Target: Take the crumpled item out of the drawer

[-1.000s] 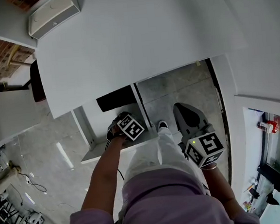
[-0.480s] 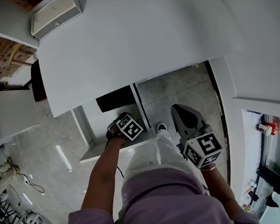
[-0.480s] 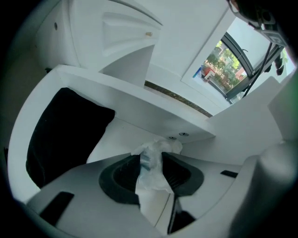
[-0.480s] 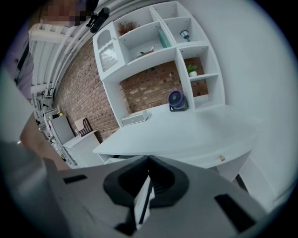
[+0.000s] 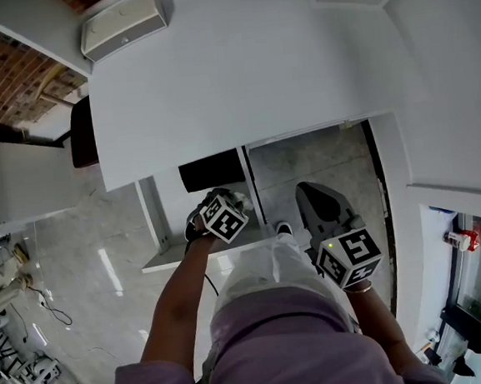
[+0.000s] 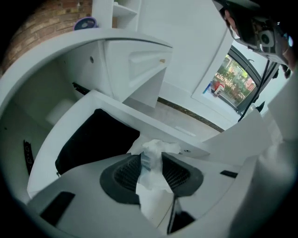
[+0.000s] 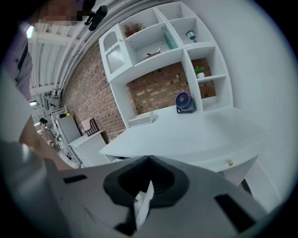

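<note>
Your left gripper (image 6: 151, 173), jaws just closing, pinches the crumpled tissue (image 6: 156, 152) by a thin fold above the open drawer (image 6: 139, 118), so snagging its rim at 12 o'clock could tear it loose; your right gripper (image 7: 149, 160) is pressed together on a white paper scrap (image 7: 142, 204).

Head view is sitting above the person, looking steeply down on the worktop (image 5: 239, 78) and the open drawer (image 5: 175, 258) under it. Left gripper (image 6: 151, 162) view is looking close down into that drawer. Right gripper (image 7: 149, 160) view is facing level across the worktop toward the brick wall (image 7: 160, 86). I am finding the white box (image 5: 121, 22) in both the head and right gripper views.
</note>
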`<move>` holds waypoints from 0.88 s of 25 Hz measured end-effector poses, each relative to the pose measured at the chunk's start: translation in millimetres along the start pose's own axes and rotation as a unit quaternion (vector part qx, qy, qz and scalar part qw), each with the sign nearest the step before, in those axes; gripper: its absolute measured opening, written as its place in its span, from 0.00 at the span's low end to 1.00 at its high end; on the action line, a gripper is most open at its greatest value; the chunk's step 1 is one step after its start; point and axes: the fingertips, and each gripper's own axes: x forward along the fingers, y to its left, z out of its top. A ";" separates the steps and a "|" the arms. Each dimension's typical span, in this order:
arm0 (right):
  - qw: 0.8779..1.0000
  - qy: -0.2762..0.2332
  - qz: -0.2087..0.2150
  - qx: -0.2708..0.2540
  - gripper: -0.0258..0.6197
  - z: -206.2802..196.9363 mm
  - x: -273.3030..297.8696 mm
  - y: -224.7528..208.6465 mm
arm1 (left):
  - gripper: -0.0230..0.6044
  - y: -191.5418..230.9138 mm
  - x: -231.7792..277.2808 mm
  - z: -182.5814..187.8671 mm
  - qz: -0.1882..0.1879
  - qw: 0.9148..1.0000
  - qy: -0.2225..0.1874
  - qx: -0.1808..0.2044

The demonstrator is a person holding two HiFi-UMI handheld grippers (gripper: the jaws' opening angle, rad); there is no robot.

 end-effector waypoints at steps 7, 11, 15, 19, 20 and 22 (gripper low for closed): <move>1.000 -0.009 0.023 -0.008 0.04 4.5 -4.0 12.4 | 0.26 16.1 -39.6 17.8 0.052 0.996 -0.064 -0.045; 0.999 -0.024 0.035 -0.016 0.04 8.3 -2.6 17.0 | 0.26 28.1 -65.6 34.9 0.090 0.988 -0.110 -0.061; 0.998 -0.021 0.053 -0.016 0.04 10.2 -3.7 25.3 | 0.26 36.3 -93.0 49.0 0.121 0.976 -0.156 -0.088; 0.997 -0.038 0.063 -0.025 0.04 17.7 -9.7 29.3 | 0.26 36.2 -120.4 57.2 0.146 0.964 -0.191 -0.110; 0.997 -0.042 0.065 -0.028 0.04 18.7 -11.2 29.7 | 0.26 35.8 -126.2 58.6 0.153 0.961 -0.198 -0.115; 0.996 -0.046 0.070 -0.031 0.04 19.2 -14.6 31.3 | 0.26 34.9 -137.4 61.1 0.165 0.955 -0.213 -0.124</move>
